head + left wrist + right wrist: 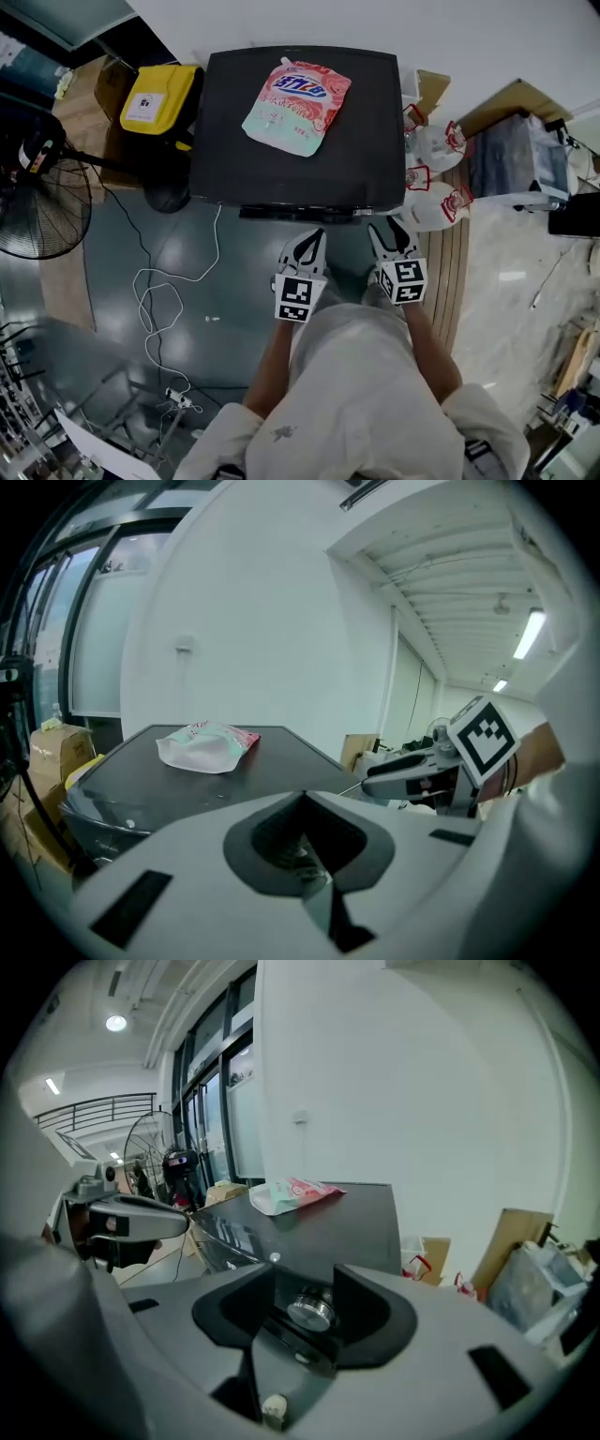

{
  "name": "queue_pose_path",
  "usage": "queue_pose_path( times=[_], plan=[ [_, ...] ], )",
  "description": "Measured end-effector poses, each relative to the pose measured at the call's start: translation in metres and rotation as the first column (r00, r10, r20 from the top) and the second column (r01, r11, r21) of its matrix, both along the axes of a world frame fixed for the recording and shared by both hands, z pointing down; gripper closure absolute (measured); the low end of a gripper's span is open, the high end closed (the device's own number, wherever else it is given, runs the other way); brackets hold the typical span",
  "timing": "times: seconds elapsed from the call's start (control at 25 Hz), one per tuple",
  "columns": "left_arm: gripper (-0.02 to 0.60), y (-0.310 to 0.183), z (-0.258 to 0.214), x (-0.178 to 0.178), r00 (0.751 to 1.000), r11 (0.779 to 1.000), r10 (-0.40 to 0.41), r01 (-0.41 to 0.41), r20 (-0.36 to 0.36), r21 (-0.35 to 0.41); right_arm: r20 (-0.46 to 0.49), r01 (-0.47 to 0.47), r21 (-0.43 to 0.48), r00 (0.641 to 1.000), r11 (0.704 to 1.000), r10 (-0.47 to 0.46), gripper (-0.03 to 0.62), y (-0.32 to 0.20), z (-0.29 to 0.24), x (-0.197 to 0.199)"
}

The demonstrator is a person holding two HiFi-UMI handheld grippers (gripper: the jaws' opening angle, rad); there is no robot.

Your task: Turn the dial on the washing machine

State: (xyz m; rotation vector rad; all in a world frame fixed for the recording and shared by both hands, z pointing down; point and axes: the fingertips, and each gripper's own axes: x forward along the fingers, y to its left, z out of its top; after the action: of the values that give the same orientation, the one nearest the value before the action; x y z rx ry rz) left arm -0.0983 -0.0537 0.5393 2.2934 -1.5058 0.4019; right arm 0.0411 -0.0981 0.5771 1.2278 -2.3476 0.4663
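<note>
So, head view: washing machine (pixel 216 141) seen from above, detergent pouch (pixel 295 94) lying on its black lid. Both tools are just off the machine's front edge, left gripper (pixel 314 239) and right gripper (pixel 389 234) side by side. Neither is clearly touching it. The dial can't be made out from up here. Judging by that, the task is at approach stage: no grip on the dial, no turn begun.

Left gripper view: jaw tips look pressed together, nothing pinched betw. them. Only a dark blur shows thru the cut-out behind the tips. Lid w/ pouch lies beyond; the right gripper shows off to the right, in the air near the machine's corner.

Right gripper view: the silver dial (pixel 312 1312) shows right in the gap, on the machine's front panel below the lid edge. Jaws are spread only a little, approx. enough to frame the knob, one jaw each side. Pads don't appear to press on it, tho can't rule out a light brush. Nothing held.

Left to do, prob.: ease fwd, close on the dial, then rotate the wrist. That's the whole turn, not yet done.
</note>
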Motion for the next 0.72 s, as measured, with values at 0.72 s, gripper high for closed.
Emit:
queue_pose_path(
  times=[0.72],
  plan=[
    [0.568,-0.014,0.041,0.021,0.988,0.989,0.145,-0.143,0.050,-0.041,-0.024,-0.210,-0.139,0.978,0.968,0.209,0.335,-0.004,0.077,-0.002]
  ],
)
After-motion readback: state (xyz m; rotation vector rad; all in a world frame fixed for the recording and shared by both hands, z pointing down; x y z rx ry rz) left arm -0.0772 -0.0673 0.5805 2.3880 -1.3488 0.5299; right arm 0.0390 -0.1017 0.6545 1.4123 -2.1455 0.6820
